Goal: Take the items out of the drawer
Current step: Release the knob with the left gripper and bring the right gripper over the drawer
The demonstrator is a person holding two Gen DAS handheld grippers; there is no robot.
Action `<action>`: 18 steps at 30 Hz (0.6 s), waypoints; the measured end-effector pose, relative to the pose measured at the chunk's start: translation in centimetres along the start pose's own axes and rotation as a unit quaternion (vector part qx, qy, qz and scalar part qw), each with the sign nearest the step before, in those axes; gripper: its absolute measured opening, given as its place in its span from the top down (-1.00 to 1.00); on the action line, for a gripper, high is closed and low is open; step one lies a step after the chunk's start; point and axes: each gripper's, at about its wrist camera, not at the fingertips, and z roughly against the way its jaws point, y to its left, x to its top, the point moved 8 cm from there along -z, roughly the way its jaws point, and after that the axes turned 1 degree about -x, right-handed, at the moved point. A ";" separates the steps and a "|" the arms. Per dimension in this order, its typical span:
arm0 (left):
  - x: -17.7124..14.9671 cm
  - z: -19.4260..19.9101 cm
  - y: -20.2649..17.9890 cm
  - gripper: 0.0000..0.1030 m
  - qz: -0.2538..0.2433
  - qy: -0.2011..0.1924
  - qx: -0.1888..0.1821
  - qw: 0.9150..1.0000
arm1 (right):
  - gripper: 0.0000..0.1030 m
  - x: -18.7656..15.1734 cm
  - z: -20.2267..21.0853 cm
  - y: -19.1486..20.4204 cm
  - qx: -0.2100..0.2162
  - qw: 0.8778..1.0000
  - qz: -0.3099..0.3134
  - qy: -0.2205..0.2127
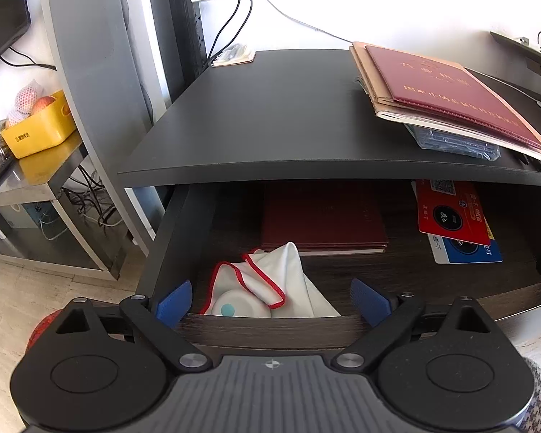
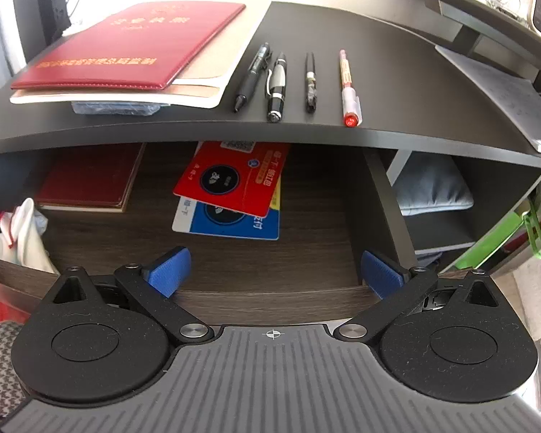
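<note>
Looking along the left gripper [image 1: 272, 301], its blue pads [image 1: 175, 303] stand wide apart and empty just above the front wall of the open drawer [image 1: 270, 328]. Directly ahead lies a white cloth with red trim [image 1: 270, 278], bunched over a white round object with a teal dot [image 1: 228, 310], mostly hidden by the cloth and the drawer wall. Behind it a dark red book [image 1: 324, 216] sits in shadow under the black desk top [image 1: 270, 119], and a red card [image 1: 451, 213] overlaps a blue card [image 1: 467, 250] to the right. On the desk, a red folder [image 1: 447, 90] tops a pile of papers.

From the right wrist, the right gripper [image 2: 274, 270] is likewise spread wide, holding nothing, over the drawer's near edge. The red card [image 2: 234, 180] and blue card [image 2: 231, 222] lie ahead, with the red card's top cut off by the desk edge. Four pens [image 2: 277, 86] lie in a row on the desk.
</note>
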 end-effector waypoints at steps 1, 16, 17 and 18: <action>0.0 0.1 0.0 -0.86 -0.002 -0.001 0.002 1.000 | -0.99 0.0 -0.1 0.0 -0.002 1.000 0.000 0.002; -2.3 2.2 0.3 -0.86 -0.001 0.002 -0.004 1.000 | -0.99 -2.4 1.3 0.5 -0.009 1.000 -0.001 -0.008; -2.5 2.4 0.3 -0.86 -0.002 0.002 -0.004 1.000 | -0.99 -2.6 1.4 0.5 -0.009 1.000 -0.001 -0.008; -2.6 2.6 0.3 -0.86 -0.003 0.003 -0.003 1.000 | -0.99 -2.8 1.6 0.6 -0.008 1.000 0.000 -0.007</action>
